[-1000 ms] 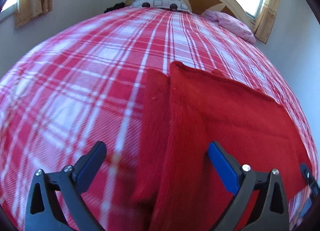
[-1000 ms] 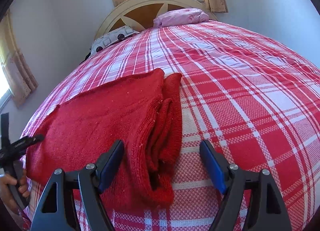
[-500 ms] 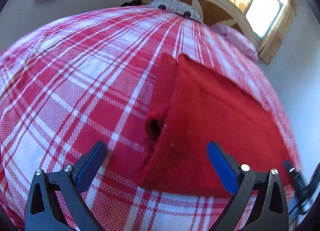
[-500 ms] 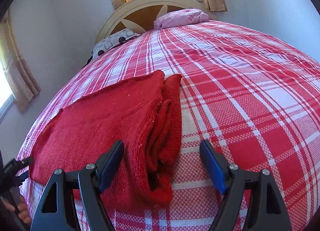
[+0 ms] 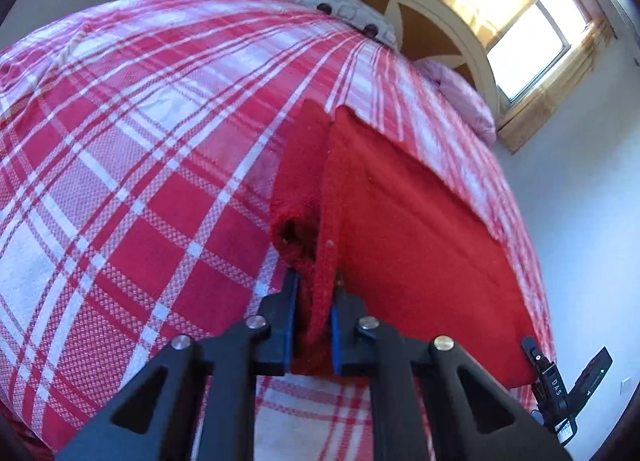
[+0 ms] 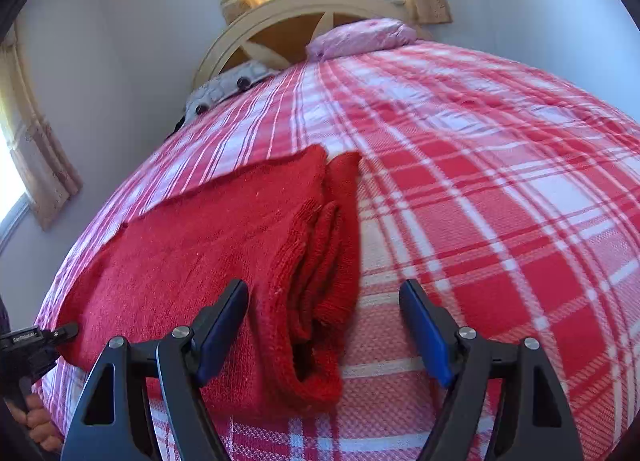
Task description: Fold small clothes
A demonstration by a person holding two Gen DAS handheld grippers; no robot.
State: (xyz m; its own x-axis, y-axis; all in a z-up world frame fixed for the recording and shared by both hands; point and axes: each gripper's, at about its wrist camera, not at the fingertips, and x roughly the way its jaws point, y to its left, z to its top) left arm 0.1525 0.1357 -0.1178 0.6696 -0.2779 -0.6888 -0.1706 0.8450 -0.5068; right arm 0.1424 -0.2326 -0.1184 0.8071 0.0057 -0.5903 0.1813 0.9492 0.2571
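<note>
So the red knit sweater is lying flat near the foot of the plaid bed, and in the right wrist view its folded edge runs long from about 6 o'clock up toward 12, at the headboard. The left gripper has its jaws closing, pads pinching the near edge of the knit, right by a dark sleeve opening only that camera shows. The right gripper just hovers over the layered folds with jaws wide apart, and its view catches the person's hand at 8 o'clock.

Plaid bedspread, pink pillow, headboard
</note>
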